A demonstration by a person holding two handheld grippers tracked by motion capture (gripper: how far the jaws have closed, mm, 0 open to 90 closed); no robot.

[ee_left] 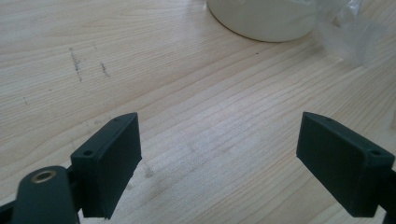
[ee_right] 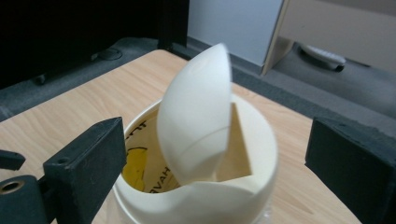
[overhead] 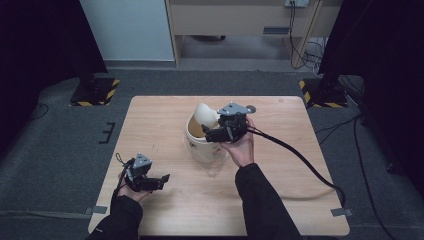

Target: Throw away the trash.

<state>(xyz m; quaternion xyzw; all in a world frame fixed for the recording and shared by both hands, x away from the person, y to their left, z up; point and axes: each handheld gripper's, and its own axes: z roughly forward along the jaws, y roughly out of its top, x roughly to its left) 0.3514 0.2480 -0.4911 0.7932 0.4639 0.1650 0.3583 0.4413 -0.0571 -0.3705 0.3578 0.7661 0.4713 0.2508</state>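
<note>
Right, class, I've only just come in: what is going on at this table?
A person sits at a wooden table with a two-jaw gripper in each hand. The right gripper is held over a cream tabletop bin, jaws open on either side of its swing lid, which is tipped up so the inside shows. The left gripper rests open near the table's front left, holding nothing. A crumpled bit of clear plastic lies beside the bin.

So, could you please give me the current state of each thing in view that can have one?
Cream bin: upright on the table.
Swing lid: tipped open, inside visible.
Clear plastic wrapper: crumpled, lying beside the bin.
Left gripper: open, holding nothing, low over bare wood.
Right gripper: open, holding nothing, just above the bin's top.
</note>
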